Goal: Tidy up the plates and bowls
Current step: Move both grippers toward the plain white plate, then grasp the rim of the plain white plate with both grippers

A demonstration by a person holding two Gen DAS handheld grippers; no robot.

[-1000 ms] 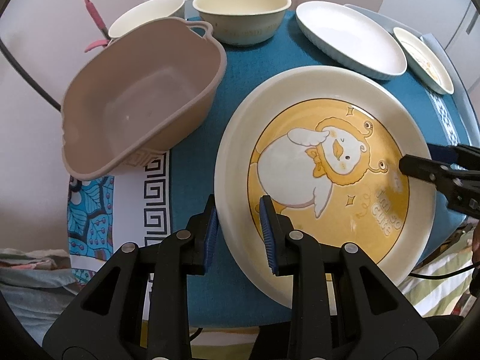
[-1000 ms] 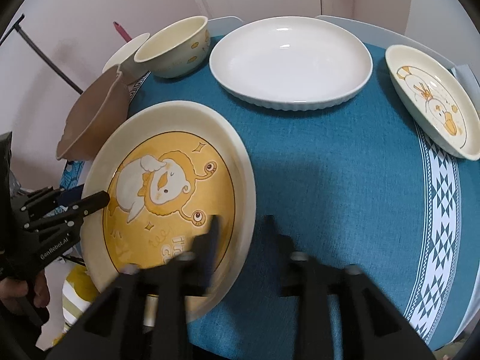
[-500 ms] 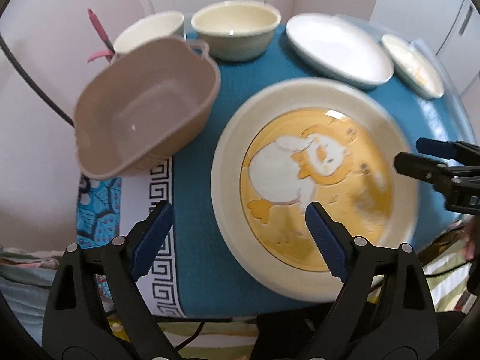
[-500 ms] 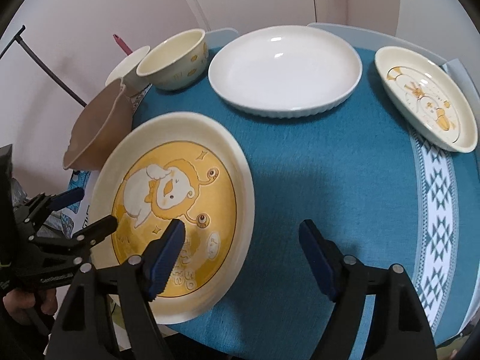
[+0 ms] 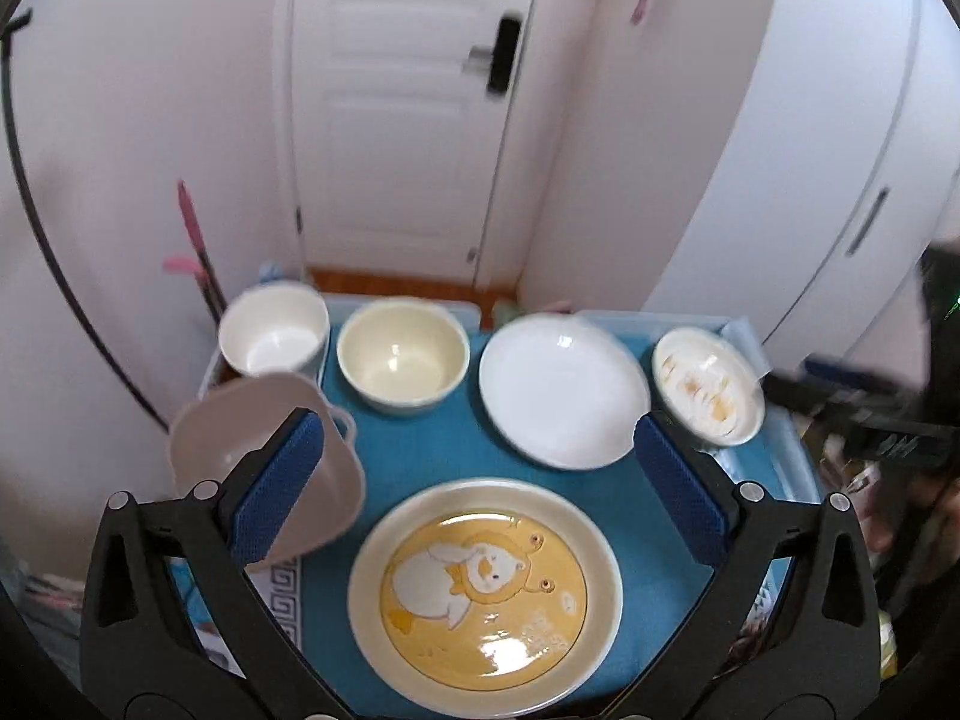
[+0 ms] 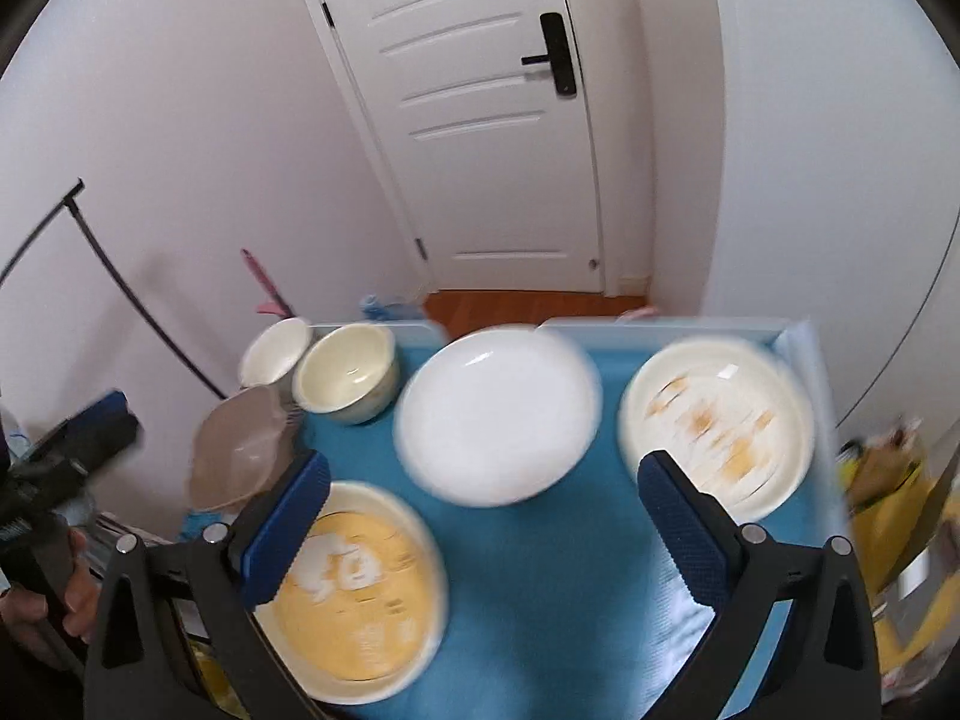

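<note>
The large yellow cartoon plate (image 5: 485, 600) is seen lying flat on the blue tablecloth (image 5: 414, 462) at the near edge of the table, with nothing touching it. The left gripper (image 5: 480, 492) is held above it with its jaws opening wide, and no object is caught between the blue pads (image 5: 276, 486); the right gripper (image 6: 483, 516) is likewise opening, with only cloth and dishes seen far beneath the gap. Along the far side, a white cup-shaped bowl (image 5: 273, 333), a cream bowl (image 5: 401, 357), a plain white plate (image 5: 564, 399) and a small patterned plate (image 5: 708, 393) are set in a row, each apart from its neighbour. A beige plastic basin (image 5: 264, 456) is tilted at the left edge, just beside the cup-shaped bowl and partly hidden by the left gripper's finger. The step in hand is judged to be the release of the yellow plate, which appears to be set down, and the choice of the next dish. For the next move, a second plate is probably to be picked, most likely the plain white one or the small patterned one, and stacked by size. A rim would have to be approached from the side and pinched firmly, since glazed ware can slip. The right view is blurred, so finer details of the patterned plate cannot be made out.
</note>
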